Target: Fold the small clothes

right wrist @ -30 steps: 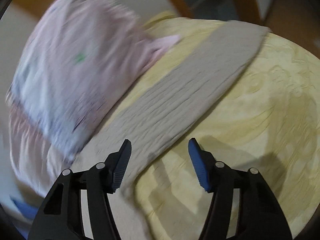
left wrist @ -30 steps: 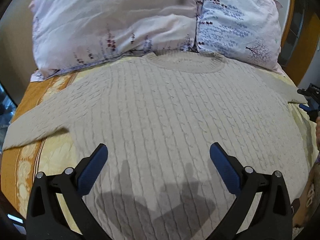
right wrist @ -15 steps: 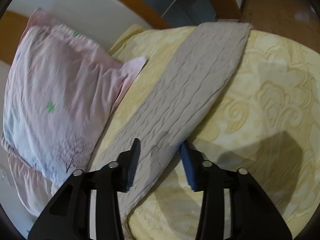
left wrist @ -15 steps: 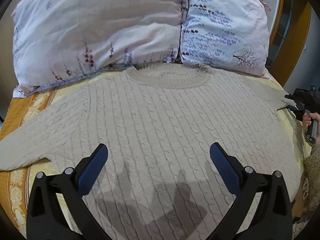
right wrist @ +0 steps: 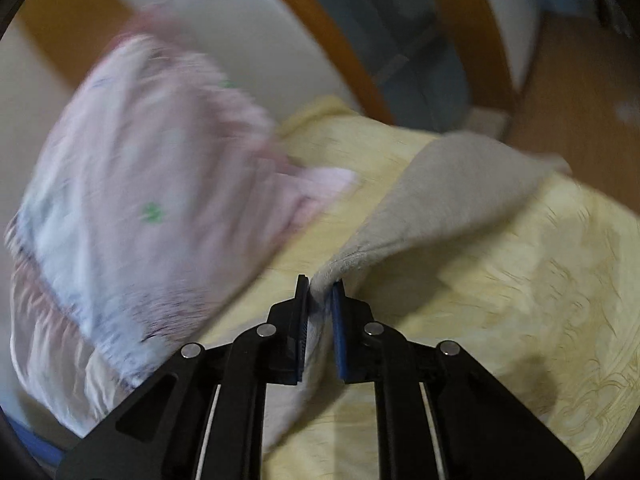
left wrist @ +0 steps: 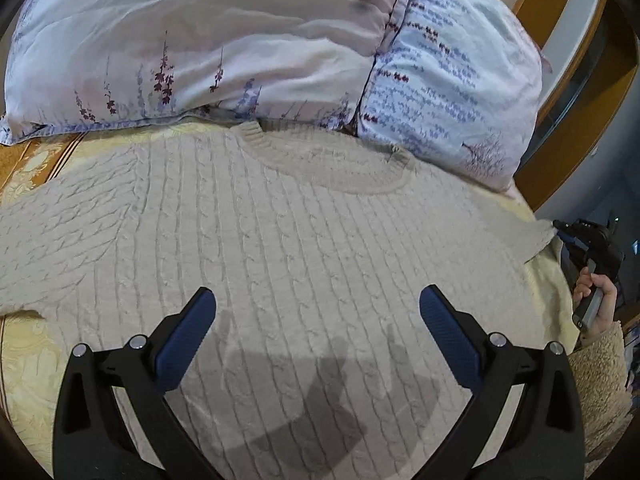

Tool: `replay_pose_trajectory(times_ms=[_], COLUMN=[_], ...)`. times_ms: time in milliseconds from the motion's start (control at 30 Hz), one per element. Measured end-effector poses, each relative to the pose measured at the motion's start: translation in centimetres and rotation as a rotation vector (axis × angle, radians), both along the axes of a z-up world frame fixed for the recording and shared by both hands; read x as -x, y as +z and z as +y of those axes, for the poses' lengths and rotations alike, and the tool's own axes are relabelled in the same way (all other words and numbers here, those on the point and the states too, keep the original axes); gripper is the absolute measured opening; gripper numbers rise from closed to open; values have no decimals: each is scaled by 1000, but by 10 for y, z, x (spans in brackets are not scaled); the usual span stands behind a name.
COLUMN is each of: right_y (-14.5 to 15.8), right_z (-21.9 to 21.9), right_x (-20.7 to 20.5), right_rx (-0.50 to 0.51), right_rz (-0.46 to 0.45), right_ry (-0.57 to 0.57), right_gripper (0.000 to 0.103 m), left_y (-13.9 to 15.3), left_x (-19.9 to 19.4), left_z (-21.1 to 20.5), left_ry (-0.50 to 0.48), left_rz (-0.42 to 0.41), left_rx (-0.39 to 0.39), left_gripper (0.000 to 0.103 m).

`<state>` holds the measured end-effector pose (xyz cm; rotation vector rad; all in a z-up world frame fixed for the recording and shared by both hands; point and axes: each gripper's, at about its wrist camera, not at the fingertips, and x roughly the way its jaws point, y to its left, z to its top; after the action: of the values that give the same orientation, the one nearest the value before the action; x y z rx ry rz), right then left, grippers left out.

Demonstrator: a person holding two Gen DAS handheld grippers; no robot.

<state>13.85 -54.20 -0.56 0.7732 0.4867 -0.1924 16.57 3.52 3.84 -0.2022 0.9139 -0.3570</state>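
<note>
Two grippers in view: left gripper [left wrist: 316, 320] hovers w/ fingers spread wide over the lower body of the sweater [left wrist: 280, 248], touching nothing. Sweater lies flat, face up on the bed [left wrist: 24, 368], collar at the head edge against the pillows [left wrist: 240, 40], one sleeve out toward each side edge. Right gripper [right wrist: 320, 292] is clamped on the sleeve [right wrist: 448, 196] near the bed's right edge, fabric lifted; that view is blurred.

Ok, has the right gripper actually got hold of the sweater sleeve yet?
Touching. The right wrist view shows the right gripper with its jaws nearly closed on the sleeve edge, fabric pinched between them and rising off the bedspread.
</note>
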Motion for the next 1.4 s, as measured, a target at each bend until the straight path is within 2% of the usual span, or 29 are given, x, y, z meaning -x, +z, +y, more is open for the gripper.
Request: replay_pose_trajectory(times_ms=[133, 233, 300, 433, 567, 600, 633, 733, 833, 933, 1033, 1100, 1133, 1167, 1233, 1333, 1400], right_y=[30, 35, 25, -13, -36, -37, -36, -35, -36, -40, -47, -50, -51, -50, -43, -20, 7], right_z=[56, 114, 155, 220, 239, 239, 238, 220, 187, 152, 125, 110, 104, 103, 106, 116, 139], right_x=[-2, -9, -16, -34, -39, -39, -39, -37, -33, -31, -26, -25, -25, -26, -31, -28, -26], right_rx=[70, 99, 119, 121, 89, 80, 67, -13, -108, -160, -220, -245, -232, -213, -99, 71, 165], right_rz=[-126, -154, -140, -14, 54, 63, 70, 67, 53, 66, 68, 82, 92, 104, 133, 99, 20], right_ry=[156, 330, 447, 617, 648, 647, 644, 610, 506, 359, 263, 200, 170, 156, 121, 112, 163], right_gripper=[11, 11, 11, 11, 12, 12, 17, 55, 56, 56, 54, 50, 43, 29, 13, 10, 10], left_y=[9, 12, 13, 7, 3, 2, 2, 1, -1, -4, -7, -9, -10, -11, -12, -8, -5], left_x=[0, -3, -6, -12, -15, -15, -16, -18, -21, -24, -26, -29, -29, -30, -31, -34, -36], left_z=[0, 2, 3, -1, -7, -9, -11, -13, -10, -4, 0, 4, 6, 8, 12, 22, 30], left_ry=[5, 13, 23, 40, 16, 11, 4, -2, 2, 16, 34, 49, 51, 55, 60, 69, 84], left_rz=[-48, -55, -45, -25, 6, 9, 12, 26, 51, 79, 93, 101, 103, 106, 110, 98, 86], left_rx=[7, 41, 80, 111, 150, 154, 161, 176, 216, 245, 261, 266, 268, 273, 277, 299, 304], left_gripper=[101, 101, 101, 101, 101, 101, 101, 101, 101, 97, 95, 93, 93, 91, 88, 83, 83])
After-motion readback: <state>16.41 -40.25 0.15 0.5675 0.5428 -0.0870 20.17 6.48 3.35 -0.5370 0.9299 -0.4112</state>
